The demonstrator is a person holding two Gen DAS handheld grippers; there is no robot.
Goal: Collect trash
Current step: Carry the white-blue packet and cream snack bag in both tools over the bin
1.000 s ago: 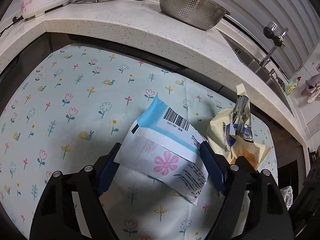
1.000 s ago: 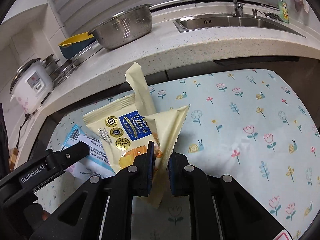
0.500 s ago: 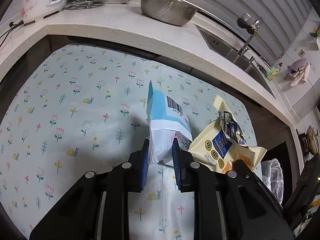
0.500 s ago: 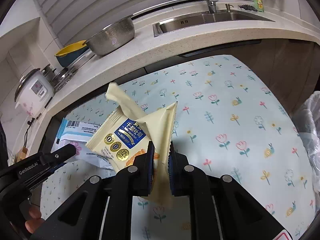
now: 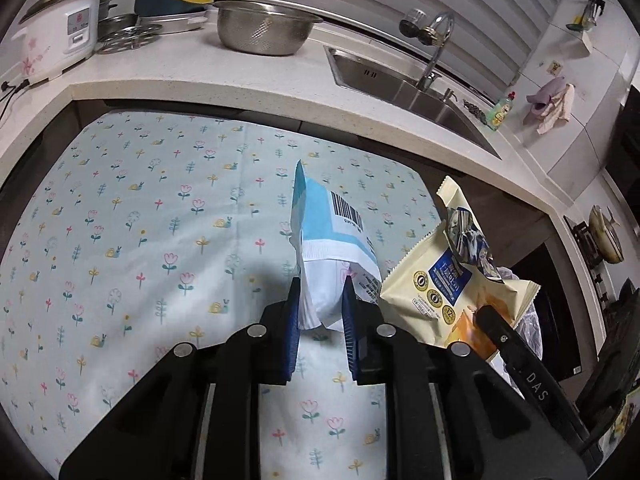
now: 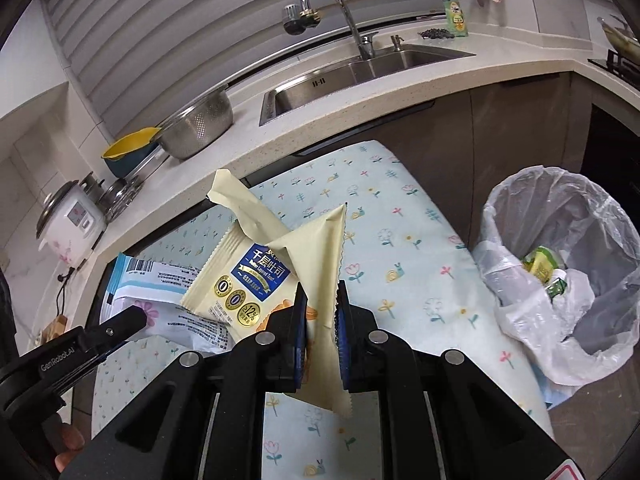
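Trash now hangs clear of the floral tabletop: left gripper has clamped the blue-white plastic mailer, right gripper stays clamped on the cream toast wrapper, ready for the lined bin.

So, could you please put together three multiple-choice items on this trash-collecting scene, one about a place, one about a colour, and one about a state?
1. Where does the lined trash bin stand?
A. past the right end of the floral table
B. on the counter
C. in the sink

2. What colour is the band by the barcode on the white packet?
A. red
B. light blue
C. green

3. What is the right gripper doing?
A. open above the cloth
B. clamped on the cream toast wrapper
C. holding a bowl

Answers: 1 A, the bin sits beyond the table's edge; 2 B, a blue band borders the barcode; 3 B, the wrapper is pinched between its pads.
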